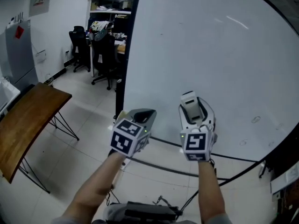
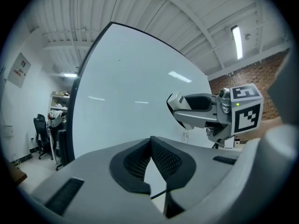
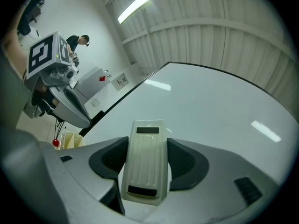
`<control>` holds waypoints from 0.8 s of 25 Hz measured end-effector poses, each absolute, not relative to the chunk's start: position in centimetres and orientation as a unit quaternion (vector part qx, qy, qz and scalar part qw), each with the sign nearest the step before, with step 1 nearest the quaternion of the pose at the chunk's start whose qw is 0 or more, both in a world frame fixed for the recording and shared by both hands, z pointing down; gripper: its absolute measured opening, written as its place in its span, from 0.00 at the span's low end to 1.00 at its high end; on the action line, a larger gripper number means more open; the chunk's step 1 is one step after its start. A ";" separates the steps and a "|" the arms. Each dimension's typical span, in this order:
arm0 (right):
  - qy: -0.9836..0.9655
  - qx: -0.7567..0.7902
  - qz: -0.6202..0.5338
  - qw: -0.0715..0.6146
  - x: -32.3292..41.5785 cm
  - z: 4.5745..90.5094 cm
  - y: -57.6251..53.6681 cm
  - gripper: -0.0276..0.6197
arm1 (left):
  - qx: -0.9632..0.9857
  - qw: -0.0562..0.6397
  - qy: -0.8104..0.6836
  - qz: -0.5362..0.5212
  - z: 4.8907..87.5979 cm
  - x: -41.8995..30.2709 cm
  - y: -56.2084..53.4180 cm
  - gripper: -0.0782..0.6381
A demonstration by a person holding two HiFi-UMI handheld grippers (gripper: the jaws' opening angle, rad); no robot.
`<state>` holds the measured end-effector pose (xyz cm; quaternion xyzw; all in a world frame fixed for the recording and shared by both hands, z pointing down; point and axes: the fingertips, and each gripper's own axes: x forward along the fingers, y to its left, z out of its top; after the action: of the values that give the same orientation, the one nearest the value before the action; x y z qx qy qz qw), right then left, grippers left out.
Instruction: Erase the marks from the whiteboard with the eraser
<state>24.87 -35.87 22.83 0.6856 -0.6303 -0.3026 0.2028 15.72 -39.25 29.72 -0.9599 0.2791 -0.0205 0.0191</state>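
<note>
The whiteboard (image 1: 205, 50) is large and white with a dark frame, and it fills the right of the head view. A few small faint marks (image 1: 256, 120) sit low on its right side. One squiggle mark (image 2: 185, 135) shows in the left gripper view. The eraser (image 3: 145, 164) is a cream ribbed block, and my right gripper (image 3: 145, 148) is shut on it. In the head view the right gripper (image 1: 192, 104) holds the eraser (image 1: 191, 107) up near the board's lower middle, left of the marks. My left gripper (image 1: 145, 115) is beside it, shut and empty, pads (image 2: 161, 155) touching.
A tilted wooden folding table (image 1: 28, 120) stands at the left. Black office chairs (image 1: 105, 55) and a shelf (image 1: 112, 3) are behind, past the board's left edge. A small cream bin (image 3: 70, 139) sits low by the board. A person (image 3: 77, 43) stands far off.
</note>
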 end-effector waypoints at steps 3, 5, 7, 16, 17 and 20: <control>-0.617 0.710 -0.286 0.183 25.8 21.2 -33.8 0.45 | -0.966 0.029 0.257 -0.018 28.0 17.1 -38.1 0.10; -0.619 0.723 -0.261 0.159 26.9 21.0 -32.7 0.45 | -0.970 0.035 0.240 -0.019 27.2 18.3 -37.2 0.10; -0.630 0.732 -0.227 0.126 28.0 21.4 -31.7 0.45 | -0.973 0.042 0.224 -0.019 26.8 19.5 -36.5 0.10; -0.646 0.754 -0.118 0.028 31.6 24.6 -28.3 0.45 | -0.986 0.038 0.164 -0.015 27.3 23.9 -34.0 0.10; -0.649 0.753 -0.108 0.017 31.8 25.0 -28.0 0.45 | -0.987 0.036 0.159 -0.017 27.7 24.3 -33.8 0.10; -0.655 0.751 -0.087 0.001 32.3 25.9 -27.5 0.45 | -0.989 0.026 0.145 -0.023 28.5 25.3 -33.3 0.10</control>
<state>32.26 -27.52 25.88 0.7508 -0.6548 -0.0867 0.0013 25.28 -33.30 28.49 -0.9888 0.1454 -0.0226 0.0262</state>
